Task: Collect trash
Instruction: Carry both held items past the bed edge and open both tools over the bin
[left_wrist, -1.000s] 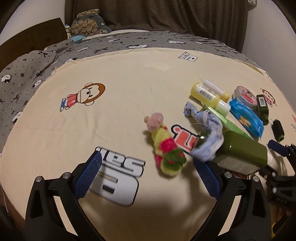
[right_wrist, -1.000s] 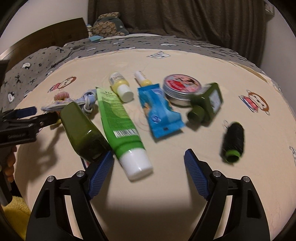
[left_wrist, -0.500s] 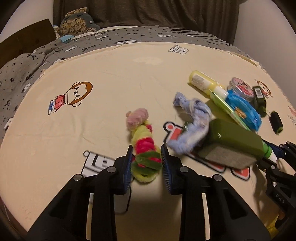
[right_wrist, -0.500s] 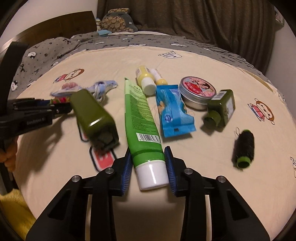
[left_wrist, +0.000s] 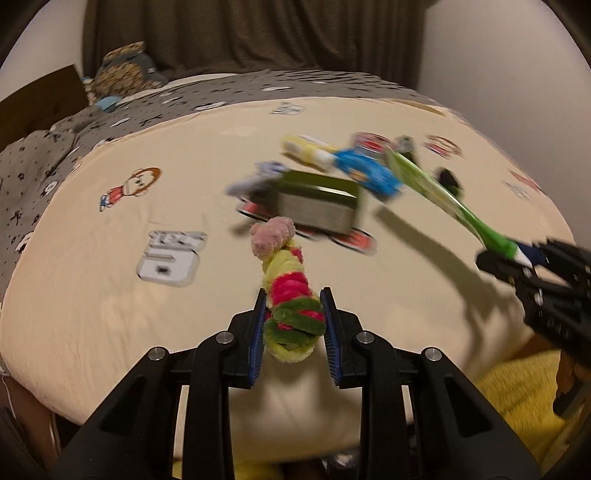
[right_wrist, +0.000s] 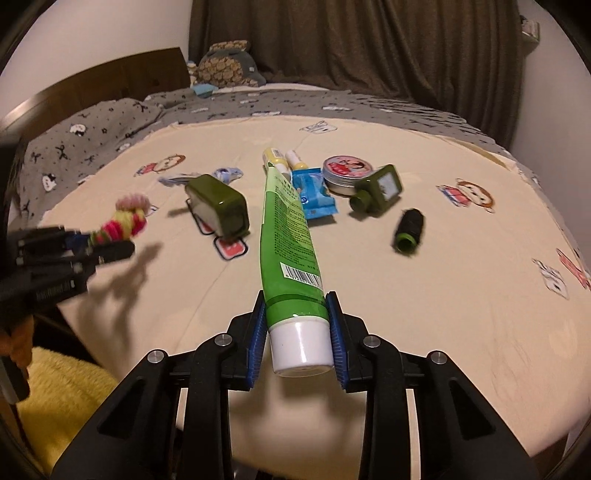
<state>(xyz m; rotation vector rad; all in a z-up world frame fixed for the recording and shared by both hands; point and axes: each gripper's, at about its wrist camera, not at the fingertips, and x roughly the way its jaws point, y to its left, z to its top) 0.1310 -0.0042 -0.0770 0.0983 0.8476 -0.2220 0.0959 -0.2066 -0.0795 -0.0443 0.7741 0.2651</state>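
The left tongs (left_wrist: 293, 325) pinch a fuzzy striped scrunchie (left_wrist: 286, 291) at the bottom middle. The right tongs (right_wrist: 297, 332) pinch a green tube (right_wrist: 290, 243) near its white cap (right_wrist: 301, 349).

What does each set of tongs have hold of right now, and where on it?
Left tongs grip the fuzzy striped toy at its green end. Right tongs grip the green tube just above its white cap.
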